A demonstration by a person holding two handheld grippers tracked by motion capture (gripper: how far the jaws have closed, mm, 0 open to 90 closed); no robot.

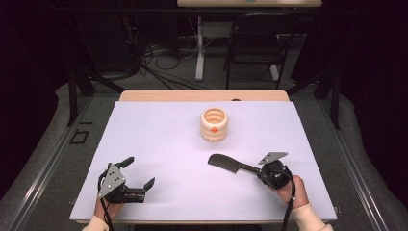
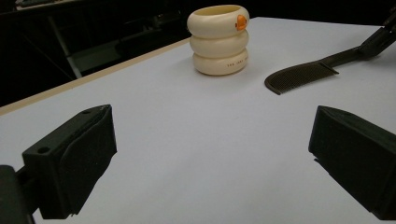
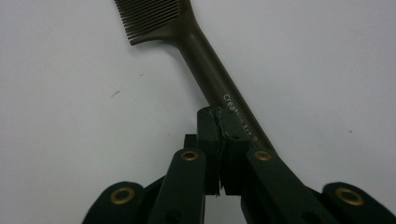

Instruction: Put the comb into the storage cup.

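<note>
Gripping comb [image 1: 225,163], right gripper [image 1: 262,172] (cup [image 1: 214,124] apart).

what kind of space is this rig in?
Likely a lab or recording studio, not a home: a white-topped table ringed by dark frame legs, loose cables on the floor behind, and a second desk with a chair.

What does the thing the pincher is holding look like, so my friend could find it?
Start at the white table and go to its near right side. A dark comb lies there, its handle clamped in the right gripper. Unlike the round cream holder, it is flat, dark and toothed.
</note>
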